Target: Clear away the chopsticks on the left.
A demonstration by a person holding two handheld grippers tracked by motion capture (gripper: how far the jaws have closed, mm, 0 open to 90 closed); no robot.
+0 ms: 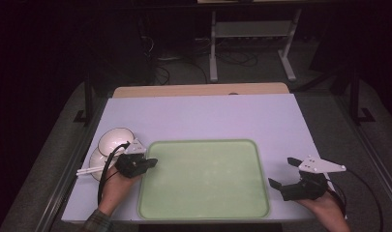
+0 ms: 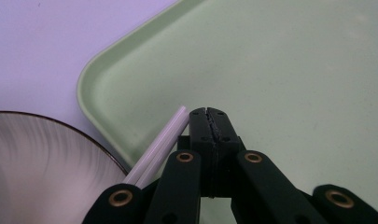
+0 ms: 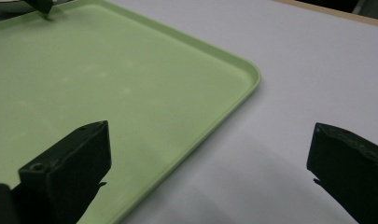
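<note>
A: Two white chopsticks (image 2: 159,142) lie beside the left gripper (image 2: 208,112), over the green tray (image 2: 289,70) corner; jaws together, empty.
B: Right gripper (image 3: 210,158) jaws apart, straddling the tray edge.

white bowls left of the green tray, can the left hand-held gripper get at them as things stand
Probably yes: the two stacked white bowls sit right beside the left hand-held gripper, nothing between, but its jaws are shut beside white chopsticks.

A pale lilac table (image 1: 203,116) is carrying a green tray (image 1: 203,179), lying between the two sets of fingers. Two stacked bowls (image 1: 113,142) and white chopsticks (image 1: 89,170) are resting just behind the left fingers.
</note>
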